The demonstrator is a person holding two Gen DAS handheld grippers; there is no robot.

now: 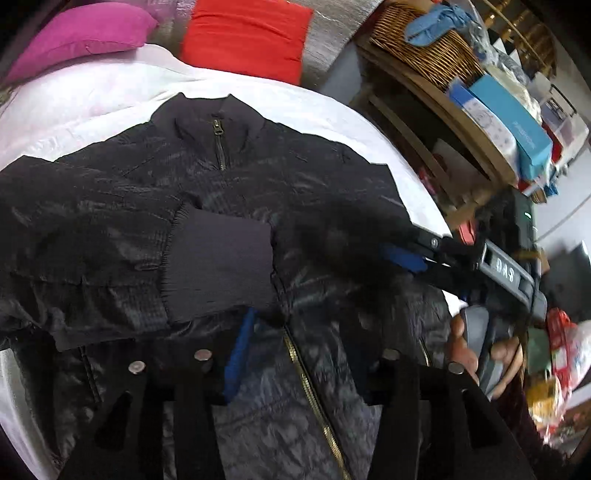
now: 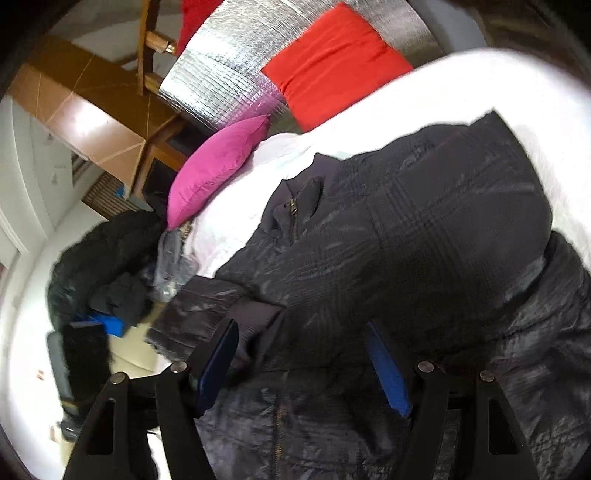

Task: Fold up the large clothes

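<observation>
The left gripper points steeply down over a black jacket, its blue-padded fingers parted with nothing pressed between them; only loose quilted fabric and the gold zipper show in the gap below. Just ahead of its tips lies a sleeve folded across the chest, the ribbed cuff flat on the front panel. Further ahead sits the collar with its brass zipper pull.

To its right, the right gripper reaches in sideways, held by a hand wrapped around the grey handle. From its own camera the right gripper tilts down at a gentler angle with its jaws spread wide. The jacket's other sleeve bulges up ahead of and between its pads; whether they pinch the cloth I cannot tell.

The jacket rests on a white bed sheet, with a pink pillow and a red pillow beyond the collar.
</observation>
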